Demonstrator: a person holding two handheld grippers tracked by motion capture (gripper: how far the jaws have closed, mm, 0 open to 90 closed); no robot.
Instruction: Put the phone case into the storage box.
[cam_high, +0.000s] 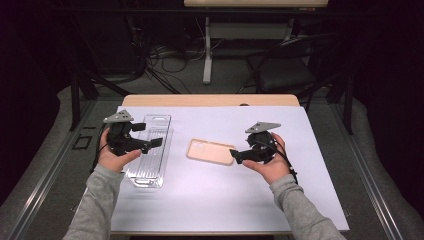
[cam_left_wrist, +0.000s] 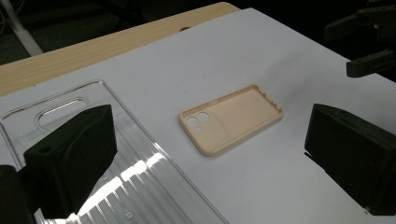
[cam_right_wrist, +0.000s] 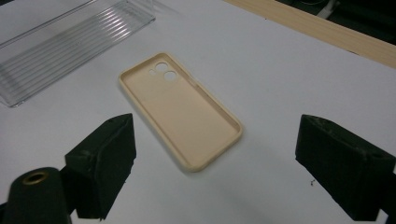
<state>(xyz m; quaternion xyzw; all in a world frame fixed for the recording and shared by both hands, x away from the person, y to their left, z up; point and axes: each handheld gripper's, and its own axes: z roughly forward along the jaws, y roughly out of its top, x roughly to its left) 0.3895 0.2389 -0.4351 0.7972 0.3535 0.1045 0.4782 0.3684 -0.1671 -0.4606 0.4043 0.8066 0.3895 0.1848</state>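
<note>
The beige phone case lies flat near the middle of the high view, open side up, camera cut-outs toward the left of that frame, resting on the white sheet that covers the worktop. Nothing touches it. Lying hollow side up, it offers its thin raised rim all round, likely the easiest part to pinch.

Just right of it in the high view, the right tongs point leftward at the case's near end, close to it but not on it. In the right gripper view the case sits between and beyond the two black jaws, which stand wide apart and grip nothing. The aim suggests this hand is lining up to take the case by an edge.

At the left of the high view, the left tongs hover above a clear plastic tray that lies lengthwise, with a ribbed floor and a slot handle at its far end. In the left gripper view the jaws also stand wide with nothing between them; the tray shows at lower left and the case at centre. The tray lies well apart from the case, probably as its destination, with the left hand poised to steady it.
</note>
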